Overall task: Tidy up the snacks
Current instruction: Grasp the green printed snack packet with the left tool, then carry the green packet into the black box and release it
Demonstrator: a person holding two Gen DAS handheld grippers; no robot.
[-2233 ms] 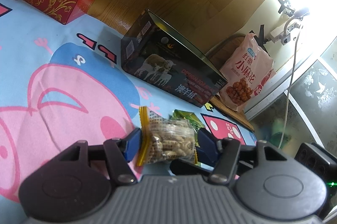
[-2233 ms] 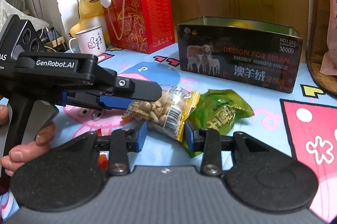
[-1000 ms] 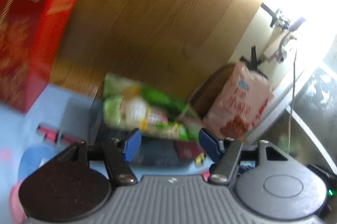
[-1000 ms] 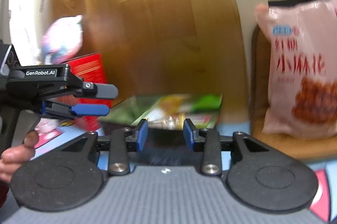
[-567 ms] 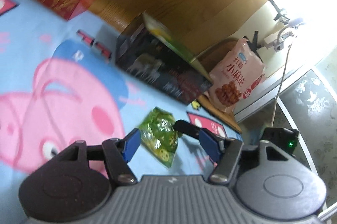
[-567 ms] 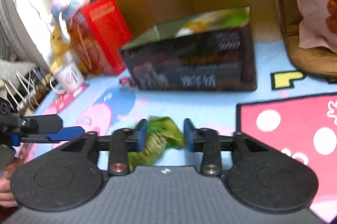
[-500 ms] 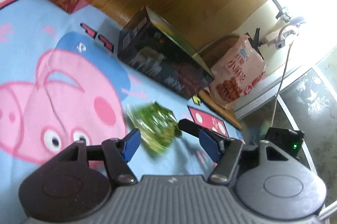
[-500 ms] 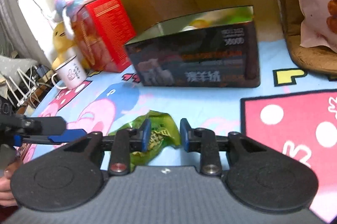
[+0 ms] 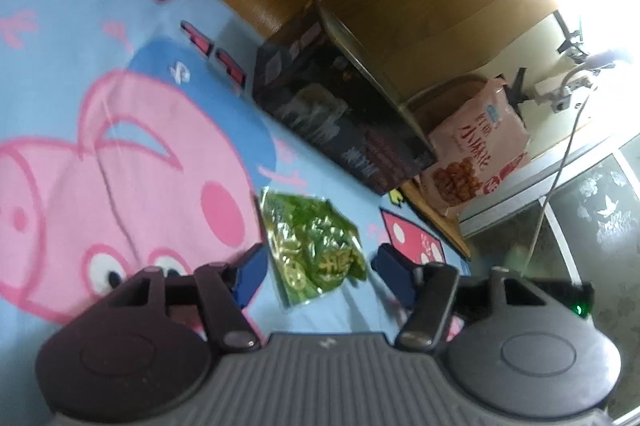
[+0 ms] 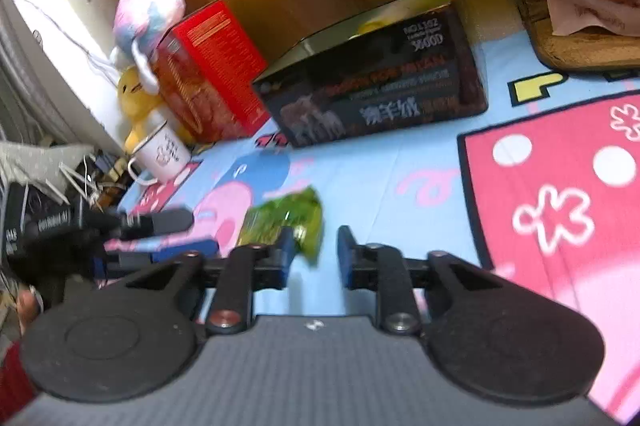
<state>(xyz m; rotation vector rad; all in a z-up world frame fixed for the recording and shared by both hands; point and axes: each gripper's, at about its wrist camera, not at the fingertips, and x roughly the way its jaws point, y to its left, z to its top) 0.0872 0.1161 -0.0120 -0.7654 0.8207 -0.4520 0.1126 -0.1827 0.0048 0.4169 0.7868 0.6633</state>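
A green snack packet (image 9: 312, 246) lies flat on the blue cartoon mat, also in the right wrist view (image 10: 286, 222). My left gripper (image 9: 318, 272) is open, its blue pads either side of the packet's near end, not touching. My right gripper (image 10: 312, 258) is open and empty, just right of the packet. The left gripper shows in the right wrist view (image 10: 160, 234), left of the packet. A black open-top tin box (image 9: 340, 121) stands behind; in the right wrist view (image 10: 380, 93) something yellow shows inside it.
A red gift box (image 10: 208, 73), plush toys (image 10: 144, 9) and a white mug (image 10: 164, 153) stand at the mat's far left. A pink snack bag (image 9: 476, 157) leans at the right on a wooden edge (image 10: 580, 53). A pink dotted patch (image 10: 560, 185) covers the mat's right.
The clear peanut packet my left gripper held is gone from view. Both grippers went up over the tin and came back down to the green packet, now lying flat between the left pads.
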